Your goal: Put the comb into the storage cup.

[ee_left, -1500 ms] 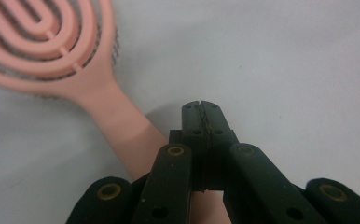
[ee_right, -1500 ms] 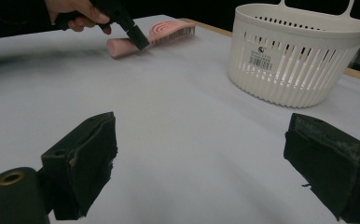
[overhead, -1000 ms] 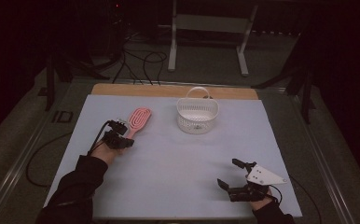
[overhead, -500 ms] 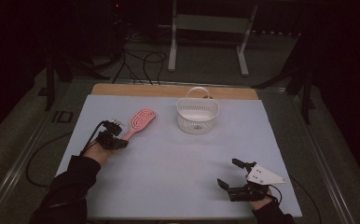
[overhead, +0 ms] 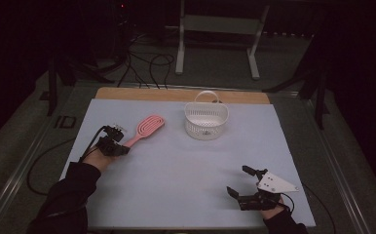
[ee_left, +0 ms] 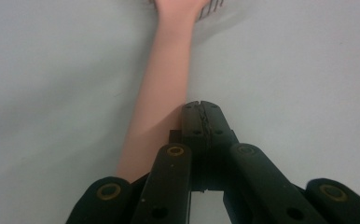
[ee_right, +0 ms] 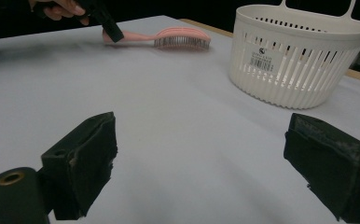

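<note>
1. Hairbrush [overhead: 144,129]: pink plastic, smooth, matt handle noted.
2. Basket [overhead: 206,121]: white slotted plastic, slightly glossy.
3. Table cover [overhead: 186,185] beneath basket: pale, matt, smooth.
4. Wooden edge [overhead: 142,93] behind basket.

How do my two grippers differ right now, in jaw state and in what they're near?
The left gripper has its jaws shut, pads pressed together beside the pink hairbrush handle, not around it; the right gripper stands wide open with nothing between its jaws. The left gripper sits at the brush, left of the white basket; the right gripper rests near the table's front right corner, far from both. They share black jaws and a position low over the pale table.
</note>
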Demonstrator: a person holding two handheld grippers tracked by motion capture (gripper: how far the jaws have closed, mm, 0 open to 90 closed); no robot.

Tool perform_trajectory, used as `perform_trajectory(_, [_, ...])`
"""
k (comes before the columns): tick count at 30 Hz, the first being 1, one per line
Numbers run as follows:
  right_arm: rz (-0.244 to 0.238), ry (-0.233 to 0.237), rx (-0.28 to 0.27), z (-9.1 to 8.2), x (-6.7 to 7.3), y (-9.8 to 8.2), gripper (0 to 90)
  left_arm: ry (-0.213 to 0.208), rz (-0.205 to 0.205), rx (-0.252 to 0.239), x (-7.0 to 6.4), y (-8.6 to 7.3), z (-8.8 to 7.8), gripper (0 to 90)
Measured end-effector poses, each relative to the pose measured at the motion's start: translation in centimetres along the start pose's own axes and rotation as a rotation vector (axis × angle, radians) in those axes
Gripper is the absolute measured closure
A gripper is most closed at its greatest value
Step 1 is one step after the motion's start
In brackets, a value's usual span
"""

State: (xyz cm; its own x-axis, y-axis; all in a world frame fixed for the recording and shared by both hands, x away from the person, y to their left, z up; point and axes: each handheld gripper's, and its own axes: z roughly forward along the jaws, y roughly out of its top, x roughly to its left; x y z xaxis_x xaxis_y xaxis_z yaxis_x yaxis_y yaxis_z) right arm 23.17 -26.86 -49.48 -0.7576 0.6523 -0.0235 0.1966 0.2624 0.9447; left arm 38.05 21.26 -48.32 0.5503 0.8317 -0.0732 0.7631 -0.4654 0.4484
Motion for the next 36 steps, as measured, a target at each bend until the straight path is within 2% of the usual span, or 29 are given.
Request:
perform_trajectory(10, [-0.001, 0.003, 0.001, 0.1, 0.1, 0.0, 9.2, 0.023, 0.002, 0.008, 0.6, -0.3, -0.5, 90.0])
perform_trajectory(18, [0.002, 0.003, 0.003, 0.1, 0.0, 0.0, 9.2, 0.0, 0.002, 0.019, 0.6, -0.2, -0.9, 90.0])
perform_trajectory(24, [0.001, 0.003, 0.003, 0.1, 0.0, 0.0, 9.2, -0.031, 0.04, 0.035, 0.0, 0.0, -1.3, 89.9])
perform_trajectory(25, [-0.001, 0.002, 0.001, 0.1, 0.0, 0.0, 9.2, -0.043, 0.057, 0.042, -0.1, 0.0, -1.4, 88.1])
perform_trajectory(28, [-0.002, 0.001, 0.0, 0.1, 0.0, 0.0, 9.2, -0.052, 0.071, 0.05, -0.3, 0.0, -1.4, 82.1])
perform_trajectory(29, [0.003, 0.002, 0.004, 0.1, 0.0, 0.0, 9.2, -0.092, 0.087, 0.055, -0.4, 0.0, -1.5, 78.3])
perform_trajectory(30, [0.003, 0.002, 0.004, 0.1, 0.0, 0.0, 9.2, -0.092, 0.087, 0.055, -0.4, 0.0, -1.5, 76.8])
perform_trajectory(31, [-0.001, 0.002, 0.002, 0.1, 0.1, 0.0, 9.3, -0.125, 0.104, 0.055, -0.5, 0.1, -1.6, 74.1])
perform_trajectory(36, [0.003, 0.002, 0.004, 0.1, 0.0, 0.0, 9.3, -0.141, 0.113, 0.048, -0.7, 0.3, -1.9, 65.5])
